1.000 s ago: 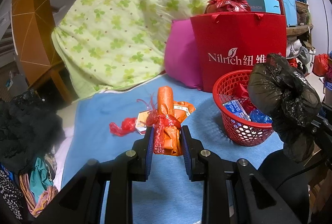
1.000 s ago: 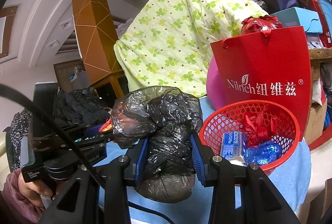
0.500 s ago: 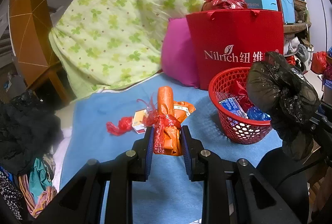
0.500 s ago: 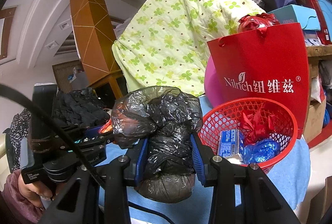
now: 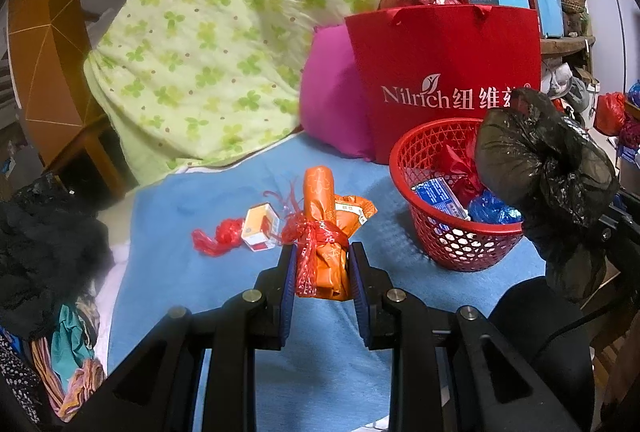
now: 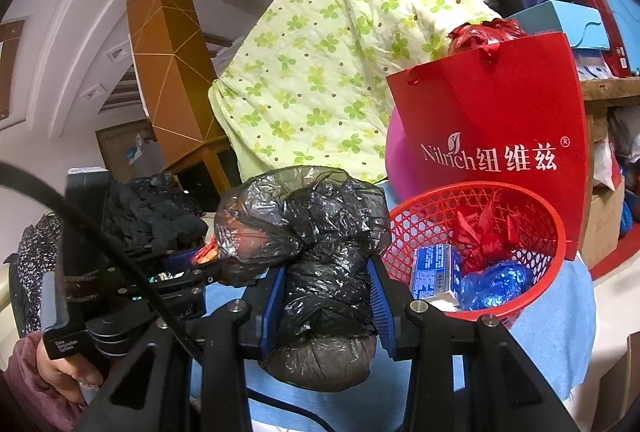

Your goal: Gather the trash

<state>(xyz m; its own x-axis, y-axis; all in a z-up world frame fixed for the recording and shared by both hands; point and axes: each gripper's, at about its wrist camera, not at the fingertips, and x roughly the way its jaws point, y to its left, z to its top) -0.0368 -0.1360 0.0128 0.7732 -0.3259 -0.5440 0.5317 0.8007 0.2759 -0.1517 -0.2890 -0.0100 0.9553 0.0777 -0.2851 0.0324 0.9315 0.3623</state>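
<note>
On the blue cloth (image 5: 224, 272) stands a big red paper bag (image 5: 448, 72), with a red basket (image 5: 404, 160) in front of it holding some trash. Beside the basket, the right gripper (image 6: 328, 296) squeezes a black trash bag (image 6: 312, 224). Over the cloth, the left gripper (image 5: 322, 272) pinches an orange wrapper bundle (image 5: 320, 216). A small box (image 5: 260, 228) lies near it.

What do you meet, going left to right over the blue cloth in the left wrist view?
Red plastic scrap → small orange-and-white box → orange packet tied with red ribbon → red mesh basket → black plastic bag.
</note>
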